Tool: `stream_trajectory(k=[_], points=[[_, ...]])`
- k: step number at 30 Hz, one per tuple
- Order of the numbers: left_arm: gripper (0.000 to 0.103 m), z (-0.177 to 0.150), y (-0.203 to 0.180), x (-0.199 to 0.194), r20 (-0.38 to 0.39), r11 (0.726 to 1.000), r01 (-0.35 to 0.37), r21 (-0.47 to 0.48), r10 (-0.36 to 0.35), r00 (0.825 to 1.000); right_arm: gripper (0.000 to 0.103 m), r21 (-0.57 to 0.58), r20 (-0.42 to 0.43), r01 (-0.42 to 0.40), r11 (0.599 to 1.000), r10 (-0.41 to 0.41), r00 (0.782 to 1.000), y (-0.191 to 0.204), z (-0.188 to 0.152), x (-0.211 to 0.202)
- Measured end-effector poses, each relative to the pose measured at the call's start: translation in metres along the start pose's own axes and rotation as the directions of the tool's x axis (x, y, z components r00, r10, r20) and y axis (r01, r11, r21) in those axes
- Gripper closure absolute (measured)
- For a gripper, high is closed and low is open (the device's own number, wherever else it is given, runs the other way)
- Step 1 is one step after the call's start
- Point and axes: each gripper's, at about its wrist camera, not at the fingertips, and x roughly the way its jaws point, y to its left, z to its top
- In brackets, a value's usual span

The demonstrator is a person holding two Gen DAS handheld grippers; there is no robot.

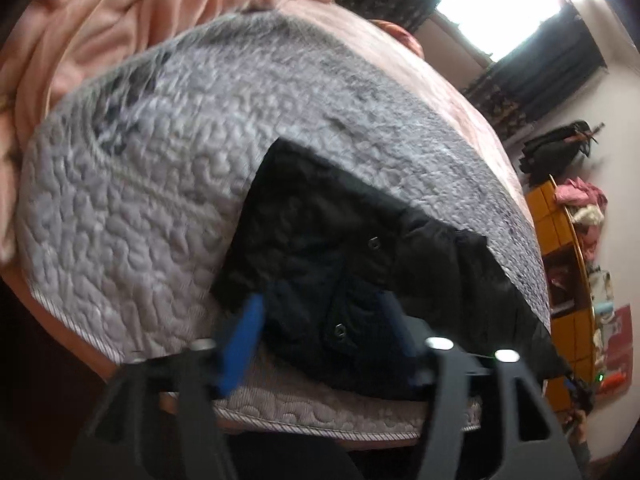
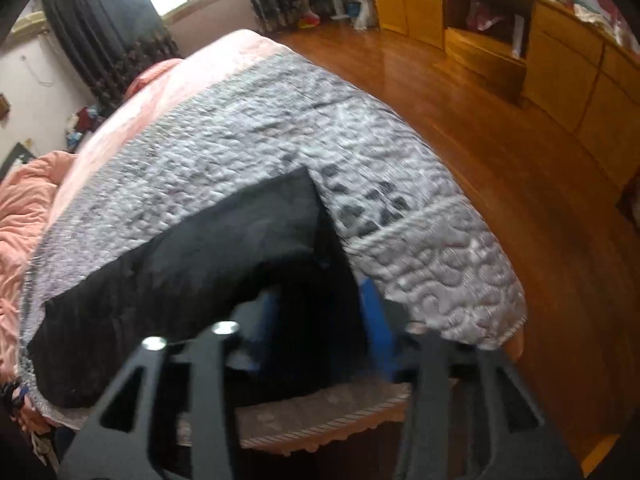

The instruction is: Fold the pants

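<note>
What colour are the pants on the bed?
Black. The pants show best in the left wrist view, lying on the grey quilted cover.

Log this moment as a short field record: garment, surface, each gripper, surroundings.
garment: black pants lying flat on the bed, near its edge
surface: grey quilted cover over pink bedding
left gripper: open, blue fingers astride the pants' snap-button end
right gripper: open, astride the pants' other end
surroundings: wooden floor, yellow cabinets

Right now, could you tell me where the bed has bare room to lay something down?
Bare grey quilt lies beyond the black pants, up to the pink blanket. The near edge is crowded by pants, left gripper and right gripper.
</note>
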Motion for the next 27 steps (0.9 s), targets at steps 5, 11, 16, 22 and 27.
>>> stream_trajectory(k=[5, 11, 16, 22, 27], points=[[0.016, 0.0, 0.028, 0.03, -0.054, 0.99, -0.004, -0.141, -0.004, 0.999, 0.039, 0.111, -0.06, 0.003, 0.994, 0.003, 0.998, -0.016, -0.022, 0.011], [0.018, 0.008, 0.031, 0.052, -0.085, 0.98, -0.047, -0.193, 0.031, 0.996, 0.036, 0.203, -0.09, -0.033, 0.979, 0.052, 0.995, -0.02, -0.056, 0.015], [0.057, 0.011, 0.033, 0.055, -0.079, 0.974, -0.13, -0.187, 0.117, 0.99, 0.034, 0.254, -0.106, -0.071, 0.965, 0.101, 0.989, -0.017, -0.079, 0.022], [0.076, 0.022, 0.004, 0.037, -0.011, 0.983, -0.165, -0.086, 0.164, 0.986, 0.034, 0.262, -0.11, -0.099, 0.96, 0.131, 0.985, -0.006, -0.085, 0.028], [0.077, 0.047, -0.01, 0.028, 0.039, 0.986, -0.153, -0.073, 0.156, 0.987, 0.034, 0.344, -0.043, -0.148, 0.927, 0.174, 0.984, -0.02, -0.083, 0.022]])
